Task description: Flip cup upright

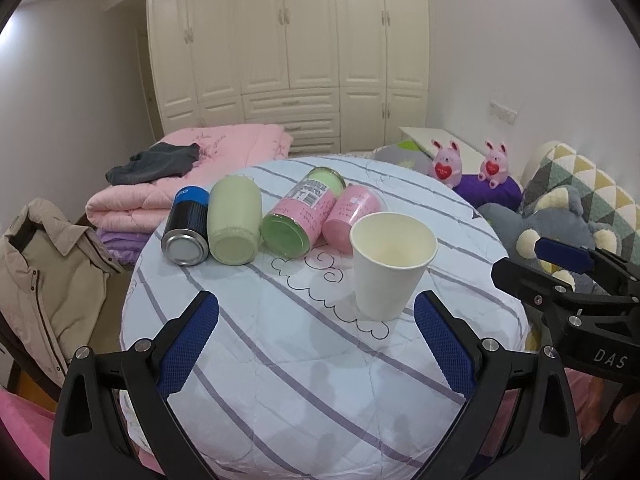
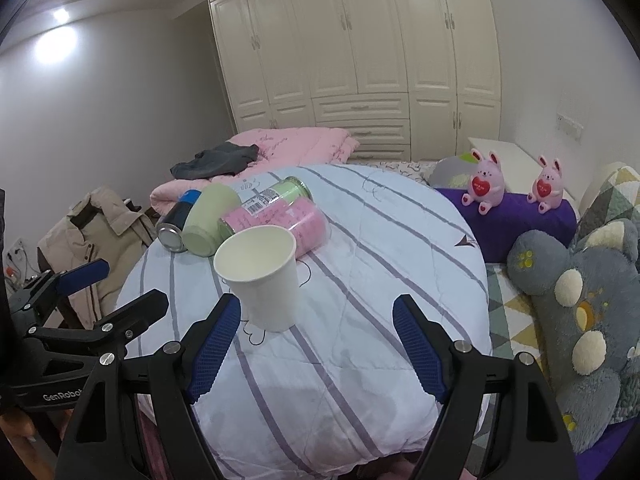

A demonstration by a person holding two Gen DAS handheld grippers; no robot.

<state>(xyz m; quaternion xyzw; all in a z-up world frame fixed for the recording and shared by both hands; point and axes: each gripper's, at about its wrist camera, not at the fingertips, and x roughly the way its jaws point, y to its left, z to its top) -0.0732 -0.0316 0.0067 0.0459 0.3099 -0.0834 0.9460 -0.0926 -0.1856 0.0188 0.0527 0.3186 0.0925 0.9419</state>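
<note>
A cream panelled wardrobe (image 1: 288,40) with drawers fills the far wall. Side walls are plain pale grey; a ceiling light reflection (image 2: 54,46) shows upper left in the right wrist view. A white switch plate (image 1: 503,113) sits on the right wall above a white bedside cabinet (image 2: 508,160). A folded pink quilt (image 1: 192,172) lies beneath the wardrobe. A beige jacket (image 1: 44,276) hangs over a chair at left.

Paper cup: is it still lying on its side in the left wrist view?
No, the paper cup stands upright on the striped quilt, open mouth up, with both open grippers clear of it.
</note>
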